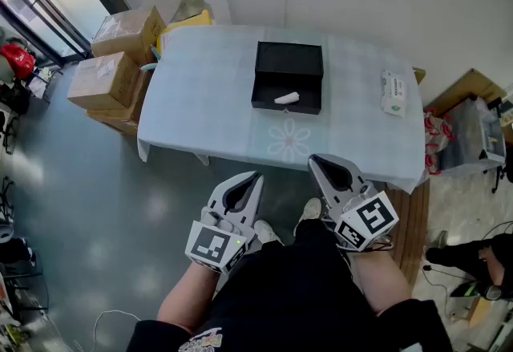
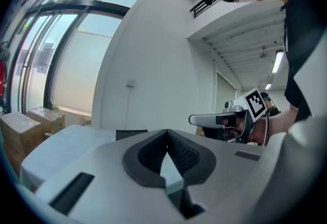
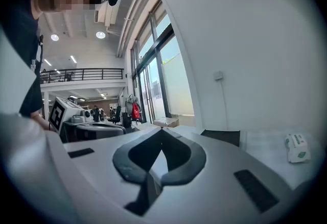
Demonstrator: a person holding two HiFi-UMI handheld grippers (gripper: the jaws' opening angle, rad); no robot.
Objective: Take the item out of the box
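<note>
A black open box (image 1: 288,76) stands on the table (image 1: 208,114), which has a pale cloth, and a small white item (image 1: 286,98) lies inside near its front wall. My left gripper (image 1: 256,177) and right gripper (image 1: 313,159) hover side by side near the person's waist, short of the table's front edge. Both are shut with nothing between the jaws. In the left gripper view the jaw tips (image 2: 167,131) meet, and the box (image 2: 130,134) shows beyond them. The right gripper view shows shut tips (image 3: 162,130) and the box (image 3: 222,137) further off.
A white packet (image 1: 393,93) lies at the table's right end. Cardboard boxes (image 1: 120,54) are stacked on the floor to the left of the table. A wooden board (image 1: 410,218) and bags (image 1: 469,142) lie to the right. Grey floor spreads between the person and the table.
</note>
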